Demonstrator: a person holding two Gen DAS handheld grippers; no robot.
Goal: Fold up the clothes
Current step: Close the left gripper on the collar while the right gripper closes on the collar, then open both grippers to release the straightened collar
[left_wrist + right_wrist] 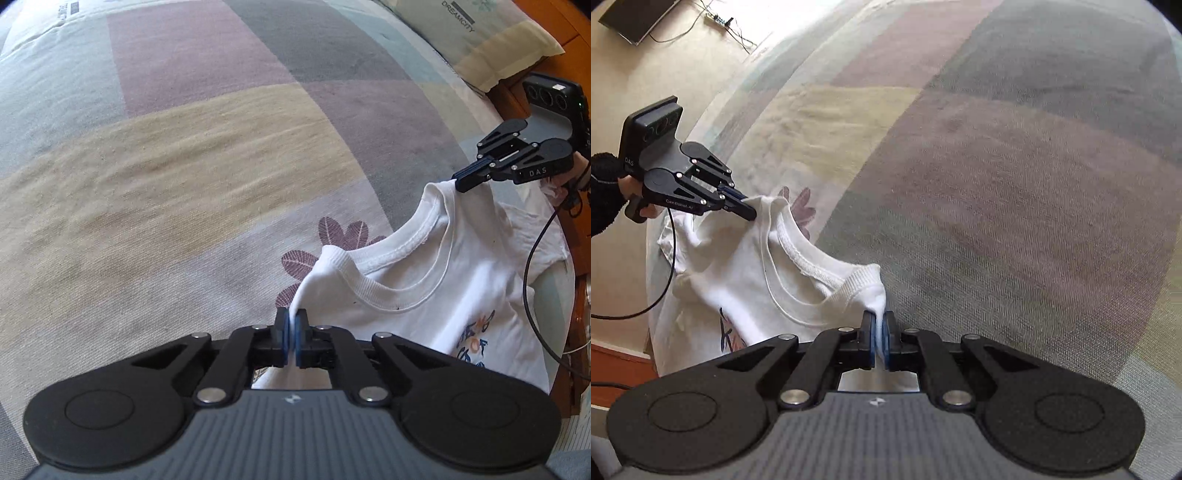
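The white T-shirt (436, 295) is soft matt knit cotton with a ribbed collar. The bed (184, 166) wears a coarse, woven, faded bedspread. Both grippers (291, 332) (880, 334) are matt black plastic with shiny metal rivets.

I see the white T-shirt (424, 306) with a blue-orange print, shoulders lifted, neckline sagging, draped toward five o'clock over the bed edge.
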